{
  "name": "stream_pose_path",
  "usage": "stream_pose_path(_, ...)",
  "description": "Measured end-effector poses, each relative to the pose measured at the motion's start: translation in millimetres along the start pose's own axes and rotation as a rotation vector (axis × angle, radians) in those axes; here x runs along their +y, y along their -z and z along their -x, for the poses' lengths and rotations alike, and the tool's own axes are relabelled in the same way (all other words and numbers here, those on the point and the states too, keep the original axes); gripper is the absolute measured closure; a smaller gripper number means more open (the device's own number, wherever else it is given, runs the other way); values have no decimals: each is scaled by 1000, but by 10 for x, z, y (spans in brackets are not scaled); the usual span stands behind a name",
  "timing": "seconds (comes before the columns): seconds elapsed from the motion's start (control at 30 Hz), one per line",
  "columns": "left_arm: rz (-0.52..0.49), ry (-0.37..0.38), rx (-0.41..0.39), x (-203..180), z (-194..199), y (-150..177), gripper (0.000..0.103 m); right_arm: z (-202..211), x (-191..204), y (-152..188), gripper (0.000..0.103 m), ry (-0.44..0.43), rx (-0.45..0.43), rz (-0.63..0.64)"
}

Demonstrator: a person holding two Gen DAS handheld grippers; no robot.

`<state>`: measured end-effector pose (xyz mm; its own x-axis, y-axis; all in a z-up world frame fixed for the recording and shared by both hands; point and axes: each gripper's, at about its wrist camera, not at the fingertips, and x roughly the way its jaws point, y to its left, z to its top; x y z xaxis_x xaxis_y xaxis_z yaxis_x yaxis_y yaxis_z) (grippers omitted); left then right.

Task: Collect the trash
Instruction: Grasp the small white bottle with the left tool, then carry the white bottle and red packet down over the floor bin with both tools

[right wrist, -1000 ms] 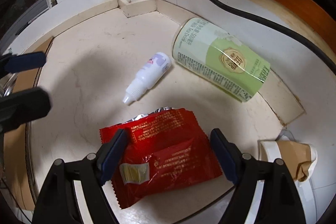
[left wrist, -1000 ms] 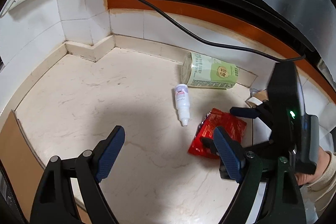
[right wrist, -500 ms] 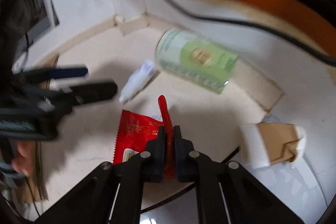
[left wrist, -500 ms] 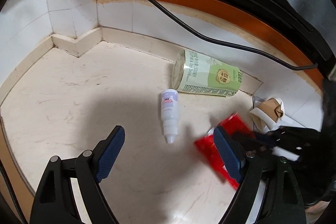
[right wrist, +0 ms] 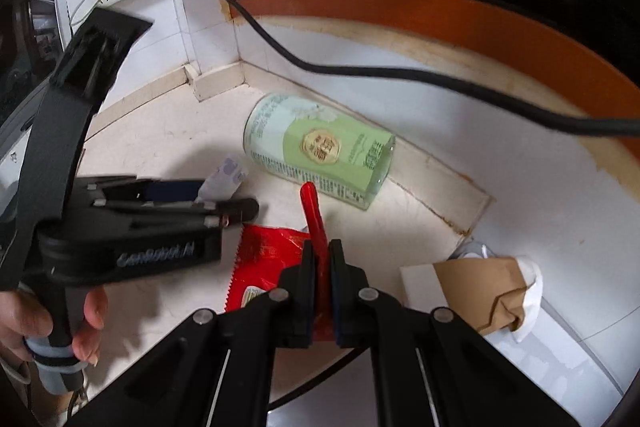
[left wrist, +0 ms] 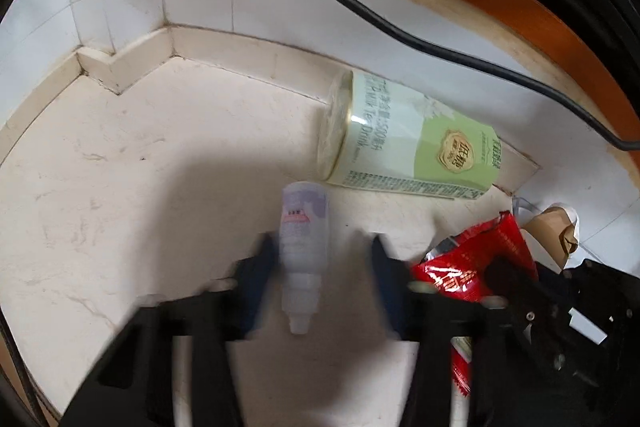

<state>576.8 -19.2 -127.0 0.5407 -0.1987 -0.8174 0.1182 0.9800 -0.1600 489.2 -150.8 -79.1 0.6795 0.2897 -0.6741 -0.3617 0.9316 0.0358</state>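
Pale marble-look flooring [left wrist: 120,163] ran into a tiled wall corner, and the green cup [left wrist: 408,139] lying on its side against the skirting serves as the landmark. Its long axis ran along the wall, wide end toward the corner. A black cable [left wrist: 360,7] hung across the wall above it.

Just in front of the cup's wide end lay the small white dropper bottle [left wrist: 302,259], its long axis running from the cup toward the camera, nozzle tip nearest the lens and flat base nearest the cup. The left gripper [left wrist: 320,267] pointed steeply down over it, a blue-padded finger on each side of the bottle's lower half. Its jaws had just been closing; they appeared motion-blurred, the left pad close against the bottle and the right still showing a gap, so no firm grip could be seen. In the right wrist view a hand [right wrist: 48,323] held this gripper's handle, its fingers lying level and aimed toward the cup.

Before the cup's narrow end, the right gripper [right wrist: 320,267] was clamped tight on the red snack wrapper [right wrist: 272,259]. A pinched fold of it stood up between the jaws, pointing toward the cup, and the rest hung to the left. Beside the cup's narrow end sat crumpled brown paper [right wrist: 480,287]
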Motion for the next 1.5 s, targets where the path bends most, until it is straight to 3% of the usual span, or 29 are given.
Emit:
stream_pose_path(0.43, -13, 12, -7, 110, 300, 213, 81, 312, 225, 102, 97, -3, 1, 40)
stream_pose_path(0.7, 7, 70, -39, 28, 873, 455, 81, 825, 339, 190, 97, -11, -10, 11)
stream_pose_path(0.9, 49, 156, -93, -140, 1669, 1040, 81, 1482, 516, 537, 97, -39, -21, 4)
stream_pose_path(1.17, 56, 194, -196, -301, 2639, 2155, 81, 2367, 833, 1382, 97, -122, -55, -50)
stream_pose_path(1.3, 71, 155, -235, -279, 2868, 2815, 81, 2613, 1035, 1850, 97, -115, -53, -62)
stream_pose_path(1.5, 102, 110, -197, -208, 2848, 3706, 81, 2712, 1439, 2473, 97, -72, -38, -7)
